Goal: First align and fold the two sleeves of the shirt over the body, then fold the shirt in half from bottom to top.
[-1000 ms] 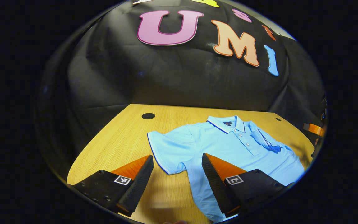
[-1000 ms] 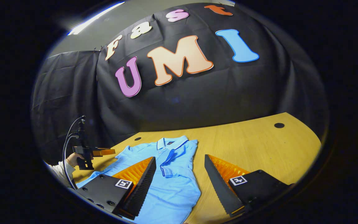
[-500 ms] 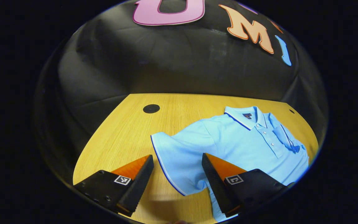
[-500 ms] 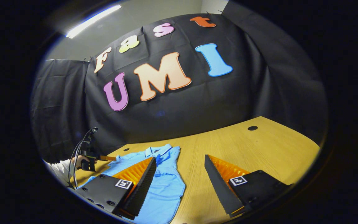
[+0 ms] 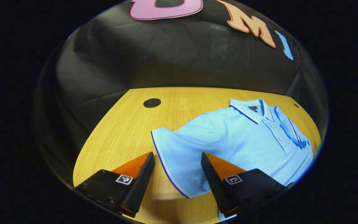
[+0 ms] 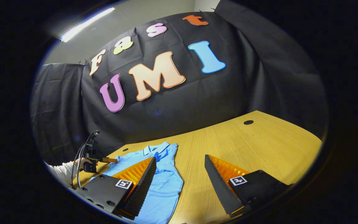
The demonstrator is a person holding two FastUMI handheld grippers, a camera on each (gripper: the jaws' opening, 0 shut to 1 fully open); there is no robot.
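Observation:
A light blue polo shirt (image 5: pixel 247 137) lies flat on the wooden table (image 5: pixel 126 124), collar toward the wall. Its far sleeve is folded over the chest (image 5: pixel 291 132). Its near sleeve (image 5: pixel 179 155) spreads out on the wood, and my left gripper (image 5: pixel 177 157) hangs open just over that sleeve's hem, nothing pinched. In the right gripper view the shirt (image 6: pixel 163 186) sits at lower left. My right gripper (image 6: pixel 179 161) is open above the table beside the shirt's edge. The left gripper (image 6: pixel 104 159) shows far off there, held by a hand in a white sleeve (image 6: pixel 62 171).
The table has round cable holes (image 5: pixel 152 102) (image 6: pixel 248 122) near its back edge. Black cloth closes the booth behind and to the sides. Bare wood (image 6: pixel 259 146) stretches to the right of the shirt in the right gripper view.
My left gripper has come closer to the spread sleeve, which now lies between its fingers. The right gripper has drawn back and tilted up; the shirt sits smaller and lower left.

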